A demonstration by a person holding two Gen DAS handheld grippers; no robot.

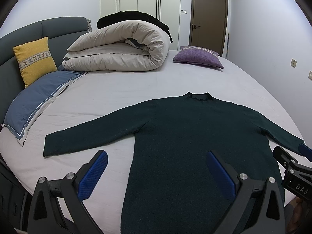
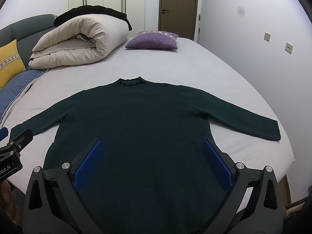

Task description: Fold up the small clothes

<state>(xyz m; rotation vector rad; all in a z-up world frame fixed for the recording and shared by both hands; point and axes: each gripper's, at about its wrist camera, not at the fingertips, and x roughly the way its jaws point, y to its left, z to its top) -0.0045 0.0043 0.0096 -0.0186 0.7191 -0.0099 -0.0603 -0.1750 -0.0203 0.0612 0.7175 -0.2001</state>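
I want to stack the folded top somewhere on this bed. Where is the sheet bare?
Bare pale sheet runs between the dark green knit sweater's collar and the purple cushion, and on to the right edge. The head end is crowded: rolled beige duvet, blue pillow, yellow cushion.

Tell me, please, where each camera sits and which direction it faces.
Left wrist: on the left gripper, above the near bed edge, facing the sweater and door; its open jaws and the right gripper show.
Right wrist: on the right gripper, centred over the sweater, facing likewise; its open jaws, the left gripper and a hand show.
Shared: sweater, rolled duvet, purple cushion.
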